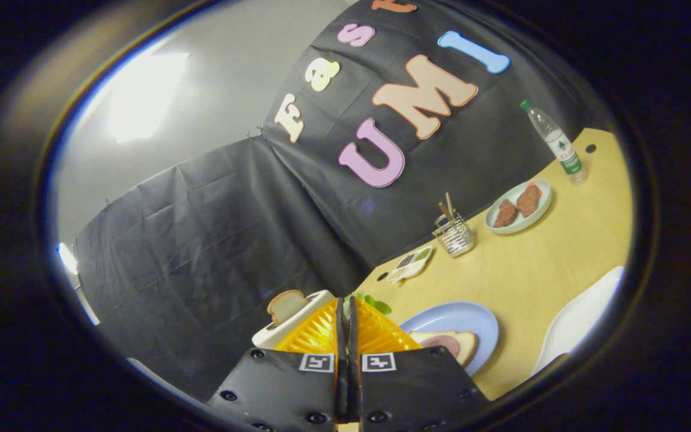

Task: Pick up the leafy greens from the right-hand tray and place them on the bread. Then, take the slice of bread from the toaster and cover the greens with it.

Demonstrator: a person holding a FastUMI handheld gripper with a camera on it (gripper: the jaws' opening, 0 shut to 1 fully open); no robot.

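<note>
My gripper [346, 301] is raised above the table and tilted, its fingers pressed together. A bit of leafy greens [375, 303] sticks out at the fingertips, pinched between them. Just beyond and right of the fingers lies a blue plate [471, 318] carrying a slice of bread [465, 345] topped with a pinkish slice. Left of the fingers stands a white toaster [315, 300] with a slice of bread [285, 305] poking out of its slot.
A white tray [579, 318] sits at the near right on the wooden table [537, 270]. Farther back are a small sauce dish [410, 264], a wire utensil holder [453, 233], a pale plate with two meat pieces [519, 207] and a water bottle [555, 144].
</note>
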